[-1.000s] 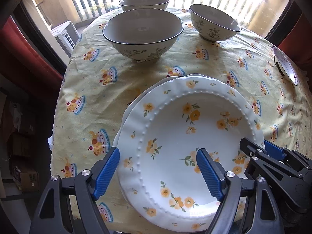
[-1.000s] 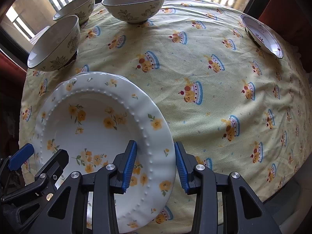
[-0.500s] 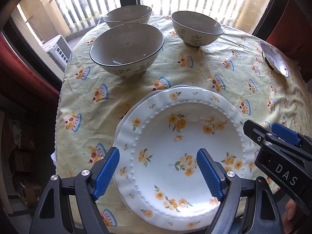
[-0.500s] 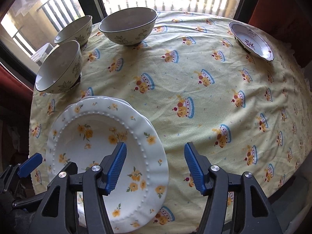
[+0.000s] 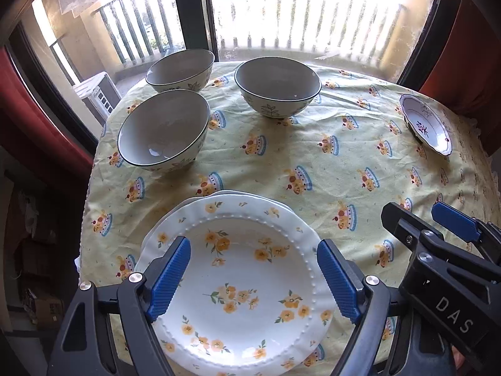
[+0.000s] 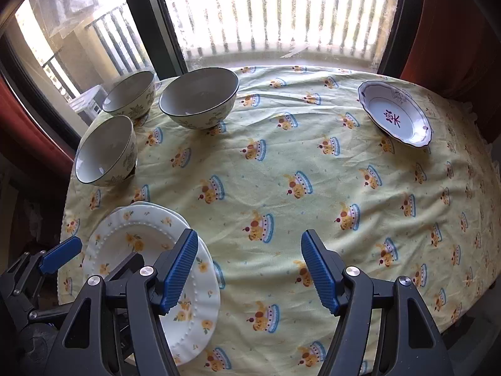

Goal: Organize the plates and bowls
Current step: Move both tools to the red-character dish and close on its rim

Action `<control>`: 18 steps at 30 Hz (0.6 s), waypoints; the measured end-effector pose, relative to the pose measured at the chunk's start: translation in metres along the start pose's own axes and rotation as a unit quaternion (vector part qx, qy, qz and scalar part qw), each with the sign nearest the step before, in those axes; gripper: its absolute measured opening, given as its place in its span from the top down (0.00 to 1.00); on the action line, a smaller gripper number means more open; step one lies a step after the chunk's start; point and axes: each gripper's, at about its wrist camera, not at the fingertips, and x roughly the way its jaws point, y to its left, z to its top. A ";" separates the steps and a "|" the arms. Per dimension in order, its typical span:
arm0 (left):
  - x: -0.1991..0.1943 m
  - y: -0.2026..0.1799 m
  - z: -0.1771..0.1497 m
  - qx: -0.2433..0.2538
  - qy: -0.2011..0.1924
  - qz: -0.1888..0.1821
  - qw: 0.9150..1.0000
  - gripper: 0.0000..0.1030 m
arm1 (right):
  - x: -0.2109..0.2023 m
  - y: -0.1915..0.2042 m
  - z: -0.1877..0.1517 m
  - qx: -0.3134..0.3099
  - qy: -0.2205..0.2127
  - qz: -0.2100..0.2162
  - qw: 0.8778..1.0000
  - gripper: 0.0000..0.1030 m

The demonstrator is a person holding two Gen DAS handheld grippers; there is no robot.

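Round table under yellow printed cloth (image 5: 281, 163), barred window behind. Flowered plate (image 5: 238, 269) stacked on another at near left edge; three bowls (image 5: 164, 130) grouped at far left, small dish (image 6: 395, 113) far right. Glazed ware: stiff, slick, breakable, moderately heavy; best pinched at rim, bowls across wall. Left gripper (image 5: 252, 279) wide open above plate, holding nothing. Right gripper (image 6: 249, 271) opening, nothing between pads, only cloth below. Compared with a second ago: right jaws off plate rim and much wider, both grippers higher, more table showing, plate unmoved.
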 end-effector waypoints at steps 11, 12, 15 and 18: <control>-0.006 -0.086 0.026 -0.004 -0.028 0.002 1.000 0.19 | -0.012 -0.089 0.031 0.014 -0.017 0.011 1.000 0.30; -0.006 -0.094 0.028 -0.002 -0.030 0.002 1.000 0.19 | -0.013 -0.097 0.034 0.015 -0.020 0.010 1.000 0.30; -0.002 -0.117 0.038 0.000 -0.034 0.000 0.999 0.19 | -0.013 -0.121 0.042 0.022 -0.026 0.011 0.999 0.30; 0.003 -0.139 0.046 0.001 -0.036 -0.004 0.999 0.19 | -0.012 -0.144 0.050 0.027 -0.031 0.008 0.999 0.30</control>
